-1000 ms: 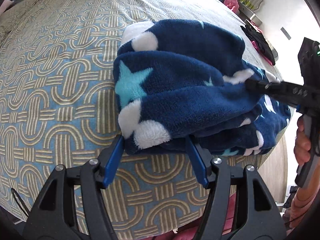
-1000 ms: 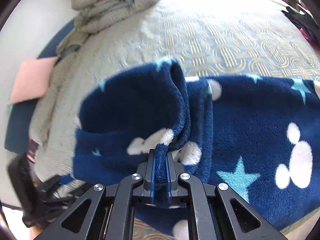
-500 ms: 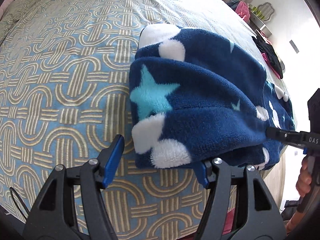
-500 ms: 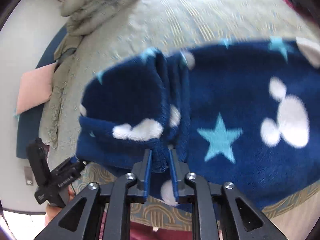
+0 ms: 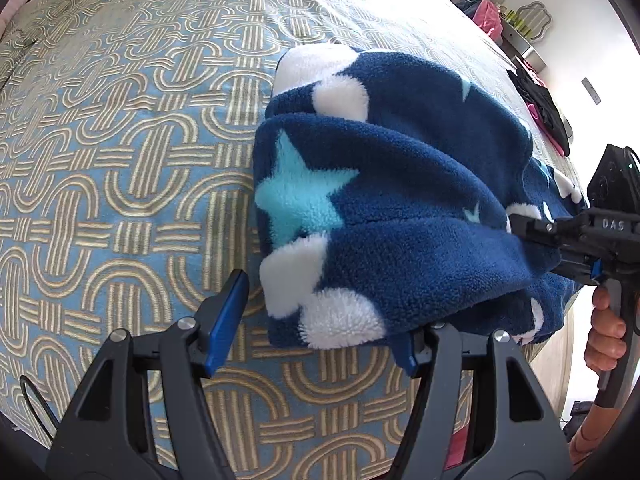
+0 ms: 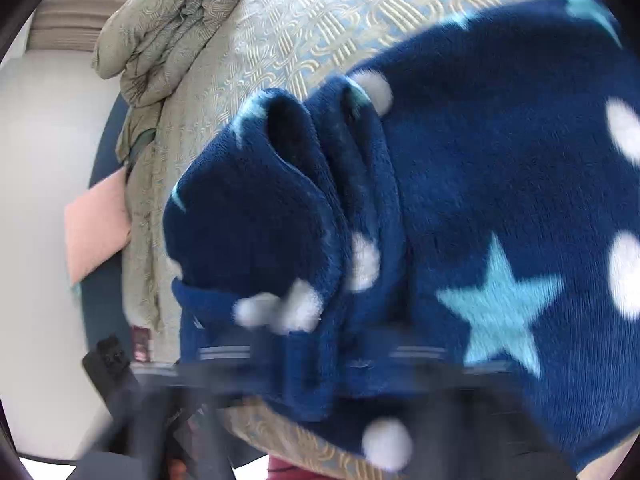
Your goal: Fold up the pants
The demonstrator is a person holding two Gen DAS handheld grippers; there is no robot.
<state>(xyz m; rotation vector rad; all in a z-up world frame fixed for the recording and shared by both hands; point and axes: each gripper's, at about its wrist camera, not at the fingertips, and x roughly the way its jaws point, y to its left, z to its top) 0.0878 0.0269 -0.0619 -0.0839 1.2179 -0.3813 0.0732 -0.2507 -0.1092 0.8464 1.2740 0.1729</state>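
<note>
Navy fleece pants (image 5: pixel 400 200) with white shapes and turquoise stars lie in a folded bundle on the patterned bedspread (image 5: pixel 120 160). My left gripper (image 5: pixel 316 336) stands open at the bundle's near edge: its right pad is tucked under the fleece and its left pad is clear of it. At the right, my right gripper (image 5: pixel 548 248) has a fold of the pants between its jaws, which are closing on it. A hand (image 5: pixel 604 332) holds its handle. In the right wrist view the pants (image 6: pixel 480 184) fill the frame and the fingers are a dark blur beneath them.
A crumpled grey-green blanket (image 6: pixel 168 32) and a pink pillow (image 6: pixel 96 232) lie at the head of the bed. Dark and pink clothes (image 5: pixel 544 112) sit at the bed's far right edge, with a shelf (image 5: pixel 524 28) behind. The bed edge runs just below the pants.
The right gripper has come down with the fold, and its tight clamp has loosened. The bundle has settled lower on the bedspread. In the left wrist view it has shifted right, clear of the left pad.
</note>
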